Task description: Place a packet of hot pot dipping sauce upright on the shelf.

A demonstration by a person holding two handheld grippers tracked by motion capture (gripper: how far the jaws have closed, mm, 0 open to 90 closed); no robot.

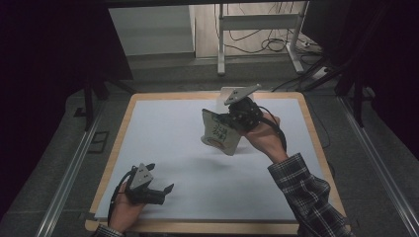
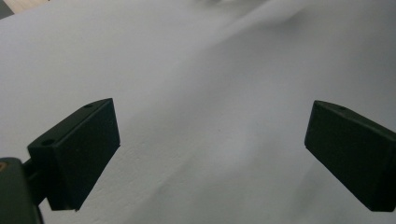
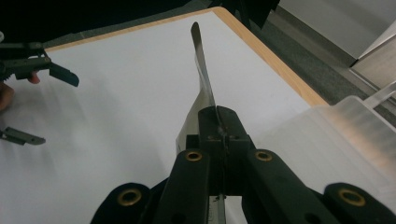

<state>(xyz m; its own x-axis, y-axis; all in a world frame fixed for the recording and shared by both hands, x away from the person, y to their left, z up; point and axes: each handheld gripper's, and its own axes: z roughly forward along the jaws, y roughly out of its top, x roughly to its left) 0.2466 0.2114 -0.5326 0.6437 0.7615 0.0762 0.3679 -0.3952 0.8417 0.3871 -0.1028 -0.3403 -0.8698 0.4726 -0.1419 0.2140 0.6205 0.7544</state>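
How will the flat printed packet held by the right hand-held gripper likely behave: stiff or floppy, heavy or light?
Probably light: the right hand-held gripper holds the packet off the table by one edge. Likely thin and flexible: in the right gripper view it shows edge-on, slightly curved. It may swing or flap.

A lab or recording room is suggested: a wood-edged table (image 1: 123,128) covered by a white sheet (image 1: 168,143) is framed by black curtains (image 1: 44,59) at both sides, with metal floor rails (image 1: 64,182) laid along grey carpet. Beyond the table's far edge, the white legs of a desk frame (image 1: 257,22) and loose cables (image 1: 276,44) are seen on the floor
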